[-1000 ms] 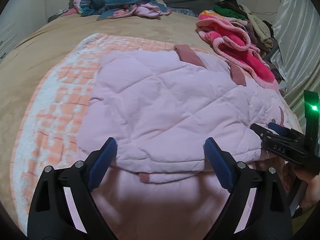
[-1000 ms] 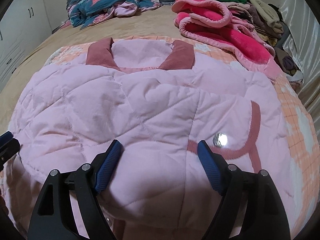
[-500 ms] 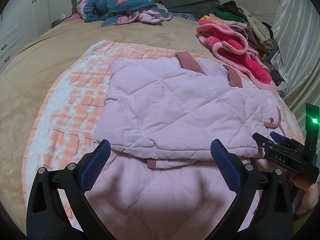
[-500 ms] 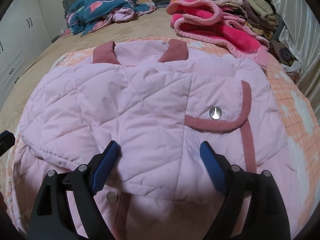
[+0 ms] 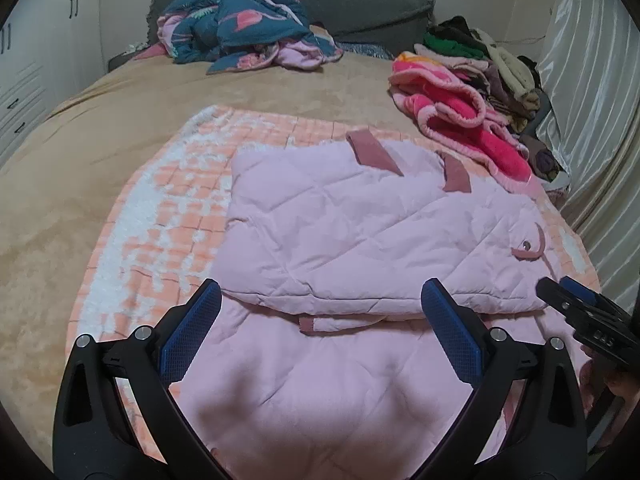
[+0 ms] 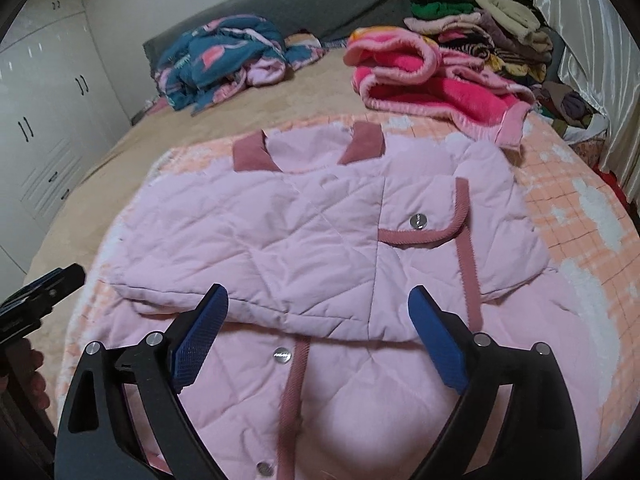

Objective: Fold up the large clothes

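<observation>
Pink quilted jacket (image 6: 320, 240) is lying folded on the orange checked blanket (image 5: 168, 216) over the bed, while the left gripper (image 5: 320, 332) fingers are standing apart and the right gripper (image 6: 318, 332) fingers are opening, nothing between either.

The jacket (image 6: 320, 240) lies on a blanket (image 6: 580, 208) on the bed (image 5: 60, 208), clothes pile (image 6: 472, 36) behind right.
</observation>
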{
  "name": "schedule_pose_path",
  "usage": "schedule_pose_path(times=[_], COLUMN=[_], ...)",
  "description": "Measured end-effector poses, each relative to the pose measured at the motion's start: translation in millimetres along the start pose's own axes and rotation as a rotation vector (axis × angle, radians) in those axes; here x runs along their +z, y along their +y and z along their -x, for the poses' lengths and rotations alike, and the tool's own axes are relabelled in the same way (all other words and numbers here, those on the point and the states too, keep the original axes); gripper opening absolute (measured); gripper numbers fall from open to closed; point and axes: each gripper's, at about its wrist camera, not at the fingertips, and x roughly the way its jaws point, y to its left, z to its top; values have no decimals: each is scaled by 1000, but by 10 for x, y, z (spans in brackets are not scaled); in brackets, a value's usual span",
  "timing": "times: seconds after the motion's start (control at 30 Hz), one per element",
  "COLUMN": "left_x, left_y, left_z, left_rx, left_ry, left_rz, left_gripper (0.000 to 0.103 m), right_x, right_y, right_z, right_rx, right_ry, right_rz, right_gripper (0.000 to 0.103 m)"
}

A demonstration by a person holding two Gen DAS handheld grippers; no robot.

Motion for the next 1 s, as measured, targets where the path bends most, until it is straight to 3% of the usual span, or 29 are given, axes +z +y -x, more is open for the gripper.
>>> schedule_pose_path(times=[0.4,1.0], left_x=[60,-136], left_y=[18,-151], left_z=[368,730], left_rx=[-2,-4], left_ry=[-75,-145], left_rz=[4,-52], left_gripper=[94,94], right_x=[-45,-280], right_y=[61,-50], right_z=[715,1234], right_rx=[12,-1], right_ry=[-115,-187], right_rz=[12,-8], right_gripper=[96,96])
